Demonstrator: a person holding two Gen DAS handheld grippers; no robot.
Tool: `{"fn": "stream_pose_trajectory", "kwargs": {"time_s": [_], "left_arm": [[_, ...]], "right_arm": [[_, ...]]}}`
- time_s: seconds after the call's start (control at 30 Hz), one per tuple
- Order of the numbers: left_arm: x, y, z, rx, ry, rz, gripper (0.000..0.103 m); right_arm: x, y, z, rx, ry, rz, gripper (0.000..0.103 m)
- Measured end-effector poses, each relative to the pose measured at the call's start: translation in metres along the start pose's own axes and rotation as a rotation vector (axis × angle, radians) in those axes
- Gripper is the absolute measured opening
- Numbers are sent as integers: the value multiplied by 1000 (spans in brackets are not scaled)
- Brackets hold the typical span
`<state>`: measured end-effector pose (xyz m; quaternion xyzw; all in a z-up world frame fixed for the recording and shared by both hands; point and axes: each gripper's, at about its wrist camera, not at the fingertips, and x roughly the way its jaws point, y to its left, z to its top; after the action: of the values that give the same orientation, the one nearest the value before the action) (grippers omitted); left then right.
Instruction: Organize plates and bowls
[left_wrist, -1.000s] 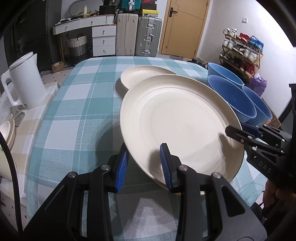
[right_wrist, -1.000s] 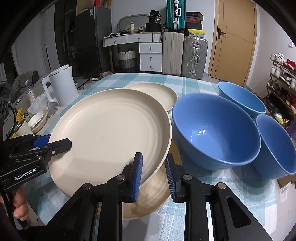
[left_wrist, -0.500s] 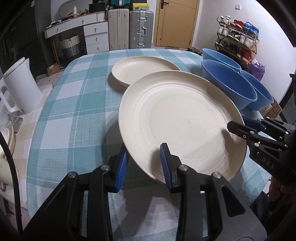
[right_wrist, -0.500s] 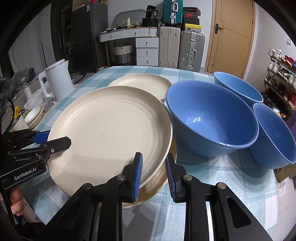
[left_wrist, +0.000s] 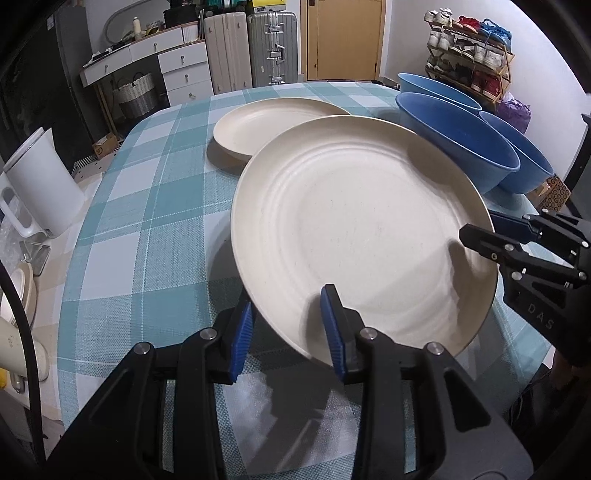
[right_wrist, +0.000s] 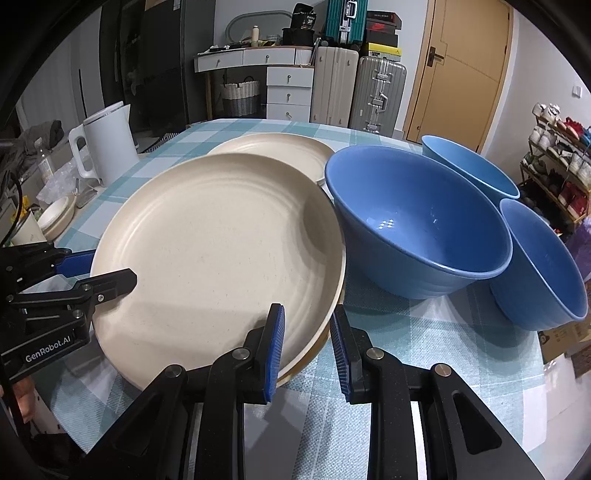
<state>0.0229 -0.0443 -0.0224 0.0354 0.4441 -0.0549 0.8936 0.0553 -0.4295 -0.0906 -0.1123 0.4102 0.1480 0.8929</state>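
Note:
Both grippers hold one large cream plate (left_wrist: 362, 229) by opposite rims, low over the checked tablecloth. My left gripper (left_wrist: 288, 332) has its blue pads above and below the near rim, and its jaws are opening slightly. My right gripper (right_wrist: 306, 332) is shut on the opposite rim. Under the held plate, a second cream plate (right_wrist: 322, 339) shows only as a thin rim. A third cream plate (right_wrist: 273, 147) lies further back. Three blue bowls stand on the right: a big one (right_wrist: 417, 221) beside the held plate, one behind it (right_wrist: 469, 162) and one nearer (right_wrist: 543, 266).
A white kettle (right_wrist: 107, 144) stands off the table's left side, with small dishes (right_wrist: 59, 218) and clutter near it. The round table's edge (left_wrist: 74, 332) curves close on the left. Suitcases, drawers and a shoe rack stand beyond the table.
The held plate has come down over the plate beneath, which now shows only as a sliver. The left gripper has rolled and sunk a little. Both grips stay on the rims.

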Motion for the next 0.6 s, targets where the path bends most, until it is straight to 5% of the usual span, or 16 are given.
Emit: {"fn": "stream_pose_trajectory", "kwargs": {"time_s": [0.6], "left_arm": [[12,-3,-3,18,11,33,37]], "right_arm": [[7,1,0,-4,0,-18,26]]}}
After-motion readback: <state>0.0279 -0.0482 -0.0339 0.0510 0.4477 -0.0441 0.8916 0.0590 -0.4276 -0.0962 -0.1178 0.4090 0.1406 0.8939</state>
